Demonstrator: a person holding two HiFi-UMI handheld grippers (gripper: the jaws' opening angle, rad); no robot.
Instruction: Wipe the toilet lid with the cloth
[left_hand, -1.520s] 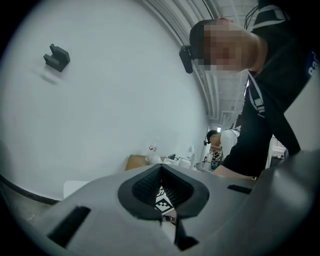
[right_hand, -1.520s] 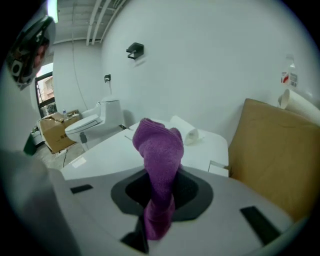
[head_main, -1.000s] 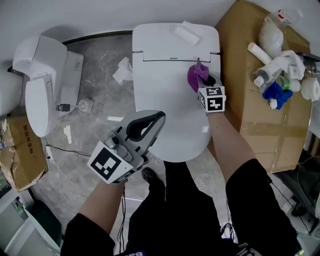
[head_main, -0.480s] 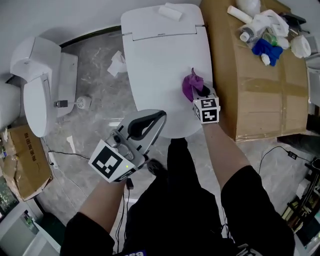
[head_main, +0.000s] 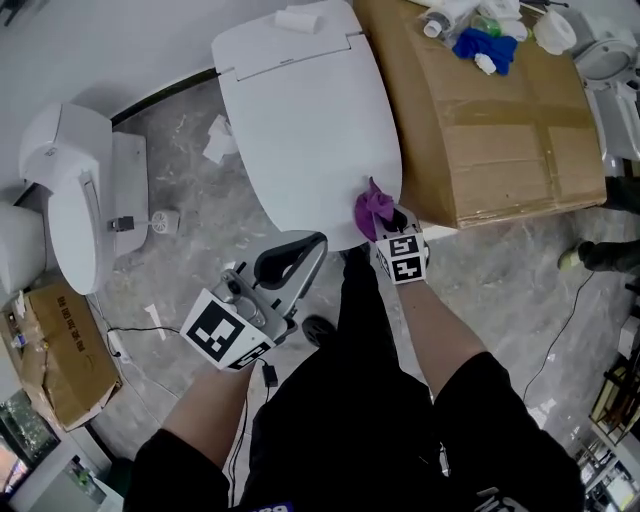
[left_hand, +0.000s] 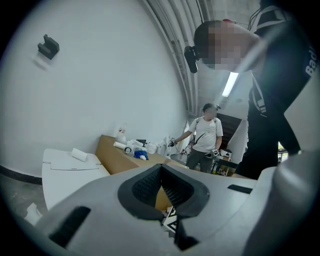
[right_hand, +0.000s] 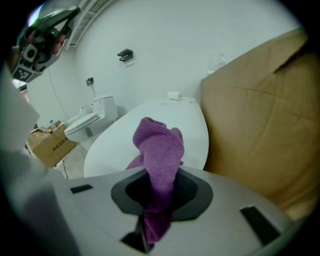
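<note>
The white toilet lid (head_main: 300, 120) lies closed in front of me. My right gripper (head_main: 386, 224) is shut on the purple cloth (head_main: 372, 207), which rests at the lid's near right edge. In the right gripper view the cloth (right_hand: 159, 150) stands bunched up out of the jaws of that gripper (right_hand: 159, 186), over the lid (right_hand: 125, 137). My left gripper (head_main: 303, 247) hangs off the lid's front edge, shut, with nothing in it. In the left gripper view that gripper (left_hand: 161, 186) shows its jaws closed together, pointing across the lid (left_hand: 67, 172).
A large cardboard box (head_main: 480, 110) stands right of the toilet, with bottles and a blue glove (head_main: 485, 45) on top. A second toilet (head_main: 75, 200) and a small box (head_main: 55, 350) stand at the left. Crumpled paper (head_main: 218, 140) lies on the floor. Another person (left_hand: 205, 135) stands behind.
The right gripper has dragged the purple cloth along the lid's right side, from near the hinge to the front edge. The left gripper has stayed shut by the lid's front.
</note>
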